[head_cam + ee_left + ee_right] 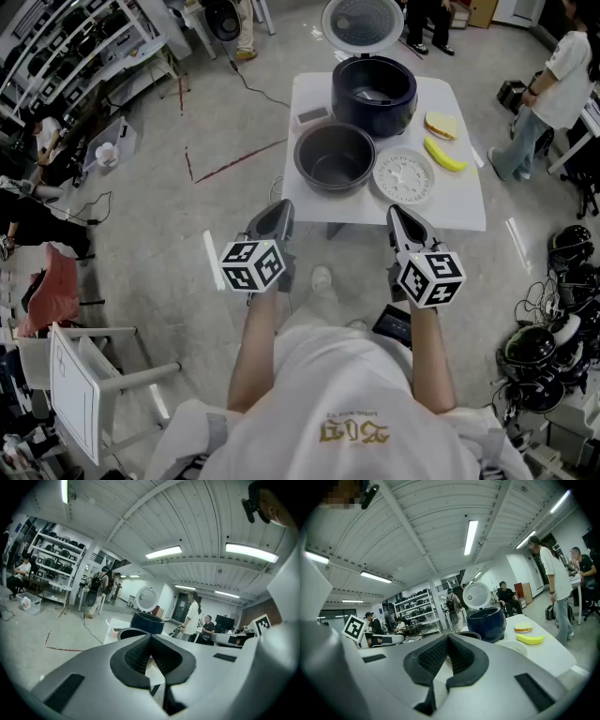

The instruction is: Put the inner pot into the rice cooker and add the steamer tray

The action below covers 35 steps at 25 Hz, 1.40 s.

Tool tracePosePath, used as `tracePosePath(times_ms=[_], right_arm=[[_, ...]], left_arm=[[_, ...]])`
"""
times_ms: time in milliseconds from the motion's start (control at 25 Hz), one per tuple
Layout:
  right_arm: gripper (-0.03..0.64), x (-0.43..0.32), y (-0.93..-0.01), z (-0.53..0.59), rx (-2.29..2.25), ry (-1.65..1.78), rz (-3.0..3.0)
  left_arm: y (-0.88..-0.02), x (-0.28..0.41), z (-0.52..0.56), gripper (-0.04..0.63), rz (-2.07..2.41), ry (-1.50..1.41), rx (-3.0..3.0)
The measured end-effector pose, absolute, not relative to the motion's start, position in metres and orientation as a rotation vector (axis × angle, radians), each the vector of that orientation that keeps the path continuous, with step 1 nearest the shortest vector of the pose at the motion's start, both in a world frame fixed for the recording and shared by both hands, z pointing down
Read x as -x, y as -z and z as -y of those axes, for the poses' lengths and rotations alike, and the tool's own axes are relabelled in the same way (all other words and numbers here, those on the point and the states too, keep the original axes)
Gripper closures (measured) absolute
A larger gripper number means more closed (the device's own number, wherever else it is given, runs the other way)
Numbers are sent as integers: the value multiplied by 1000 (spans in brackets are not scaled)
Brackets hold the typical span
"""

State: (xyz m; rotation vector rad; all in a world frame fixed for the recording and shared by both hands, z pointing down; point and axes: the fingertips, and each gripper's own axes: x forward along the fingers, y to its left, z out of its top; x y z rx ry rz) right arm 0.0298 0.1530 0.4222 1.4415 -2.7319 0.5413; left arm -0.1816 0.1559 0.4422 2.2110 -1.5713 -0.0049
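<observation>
A dark blue rice cooker [374, 96] stands at the back of a white table [469, 211], its round lid [362, 24] swung up. In front of it sits the dark grey inner pot [335, 157], and to its right lies the white perforated steamer tray [404, 176]. My left gripper [278, 215] and right gripper [400, 217] hover side by side short of the table's near edge, both shut with nothing between the jaws. The cooker [147, 622] [486, 625] and pot rim [131, 633] show ahead in both gripper views.
A banana [444, 155] and a slice of bread [441, 125] lie at the table's right; a small grey block [312, 115] lies at its left. People stand at the right and far back. Shelving lines the left, and cookers are piled on the floor at lower right.
</observation>
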Motion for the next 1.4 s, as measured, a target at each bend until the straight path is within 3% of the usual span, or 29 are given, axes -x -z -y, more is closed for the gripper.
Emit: tracePosePath(times_ms=[520,560,600,640,720,1400], right_arm=[[604,-6,-442,-117,-1432,-661,2719],[585,-4,-445,-110,-1413,-710,2726],[513,-1,-449,-104,-1386,-769,2730],[450,1,-453,-97,-1365,-828,2729],[407,1,-463,-83,-1377,-910,2707],[413,15,-543,34,-1491,-1096,2412]], left_arm=[[-455,209,-117,580,1556,72,-2177],[-456,211,-109,523,1541,97,-2166],[-458,213,-100,421,1513,117,-2154],[-461,214,-92,393,1486,124,-2146],[-471,217,-78,375,1464,99,-2149],[-554,240,64,354,1241,-79,-2071]])
